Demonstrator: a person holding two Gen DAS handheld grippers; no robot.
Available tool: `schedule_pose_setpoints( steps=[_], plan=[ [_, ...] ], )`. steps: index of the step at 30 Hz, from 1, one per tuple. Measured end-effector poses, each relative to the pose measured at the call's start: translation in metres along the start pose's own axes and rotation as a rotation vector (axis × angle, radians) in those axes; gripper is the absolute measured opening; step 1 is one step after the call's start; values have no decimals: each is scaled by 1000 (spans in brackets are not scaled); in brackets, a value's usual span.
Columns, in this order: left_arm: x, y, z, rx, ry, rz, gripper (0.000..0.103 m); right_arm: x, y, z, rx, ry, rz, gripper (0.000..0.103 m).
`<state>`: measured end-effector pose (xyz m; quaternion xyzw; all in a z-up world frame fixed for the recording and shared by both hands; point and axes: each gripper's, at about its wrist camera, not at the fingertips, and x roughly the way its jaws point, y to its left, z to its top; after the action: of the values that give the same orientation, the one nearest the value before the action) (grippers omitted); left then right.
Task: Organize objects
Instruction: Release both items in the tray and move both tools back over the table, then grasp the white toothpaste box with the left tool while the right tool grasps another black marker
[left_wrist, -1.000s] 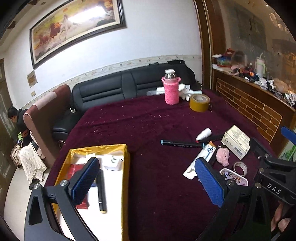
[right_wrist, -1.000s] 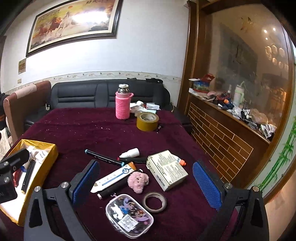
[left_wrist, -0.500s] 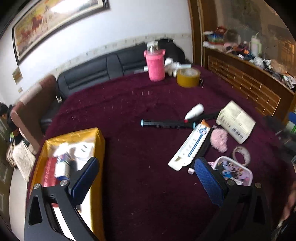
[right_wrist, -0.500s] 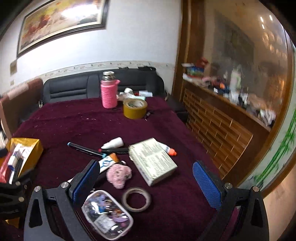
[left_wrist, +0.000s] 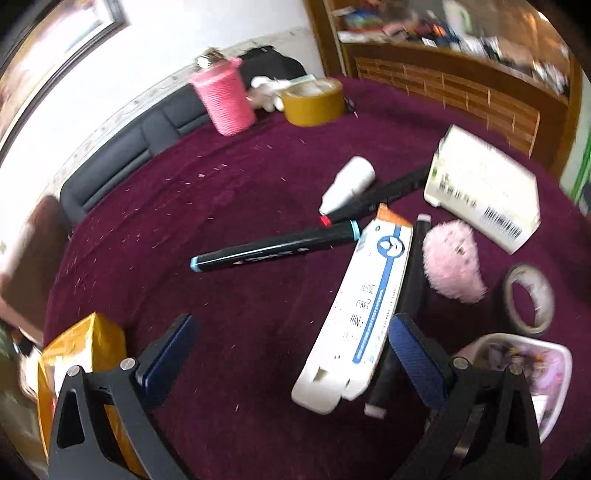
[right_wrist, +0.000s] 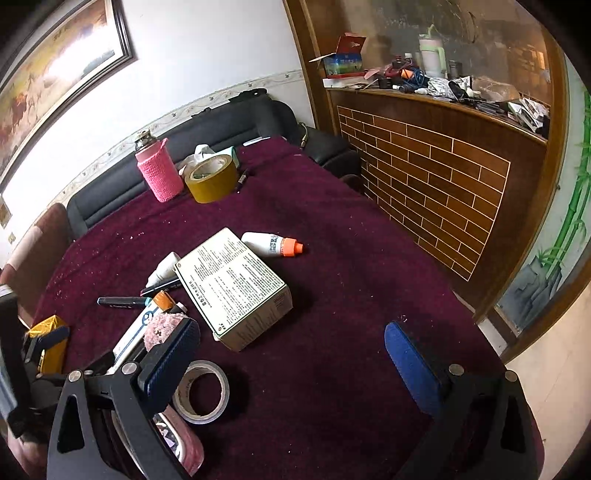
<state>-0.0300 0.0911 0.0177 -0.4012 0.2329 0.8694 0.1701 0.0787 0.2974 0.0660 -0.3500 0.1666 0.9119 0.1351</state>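
Observation:
Loose items lie on the maroon tablecloth (left_wrist: 221, 206). A long white and blue box (left_wrist: 364, 306) lies just ahead of my left gripper (left_wrist: 291, 365), which is open and empty low over the table. A black marker (left_wrist: 273, 249), a white bottle (left_wrist: 349, 182), a pink fluffy ball (left_wrist: 452, 266), a small tape ring (left_wrist: 530, 299) and a white carton (left_wrist: 484, 188) lie beyond. My right gripper (right_wrist: 295, 358) is open and empty, with the carton (right_wrist: 232, 288) and tape ring (right_wrist: 203, 391) by its left finger.
A yellow tray (left_wrist: 79, 354) sits at the left edge. A pink-sleeved bottle (left_wrist: 223, 99) and a wide brown tape roll (left_wrist: 314, 101) stand at the far side. An orange-capped tube (right_wrist: 273, 245) lies behind the carton. A patterned pouch (left_wrist: 524, 365) is at right. A brick-pattern counter (right_wrist: 424, 177) borders the table.
My left gripper has swung right from the yellow tray and dropped toward the pile of items. My right gripper has moved right and lower, tilting the view.

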Motion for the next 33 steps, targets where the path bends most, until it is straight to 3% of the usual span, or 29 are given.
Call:
schedule_pose_setpoints(
  steps=[2,5,7,15,16,18,19,22,27,33],
  plan=[
    [4,5,3,-12,4,-25,102,3,2,1,-1,10,21,102],
    [9,19,-1,-75,25,-123,102,6,5,0,-12,18,34,102],
    [17,17,-8,-19,55,-92,102,9,6,-1,-20,19,34,102],
    [20,0,11,57,33,-148,97,22,15,-2,-25,46,58,102],
    [22,-4,14,62,36,-167,91,22,17,-2,-30,48,58,102],
    [26,-7,21,35,58,-251,63,22,21,-1,-40,49,58,102],
    [27,-7,23,10,78,-302,41,21,22,-1,-42,49,60,102],
    [19,-9,19,0,77,-302,11,15,26,1,-59,41,90,102],
    [-9,12,-1,-80,64,-311,9,5,44,-1,-155,73,232,102],
    [-55,50,-24,-207,10,-356,9,4,78,-9,-276,114,303,102]
  ],
)
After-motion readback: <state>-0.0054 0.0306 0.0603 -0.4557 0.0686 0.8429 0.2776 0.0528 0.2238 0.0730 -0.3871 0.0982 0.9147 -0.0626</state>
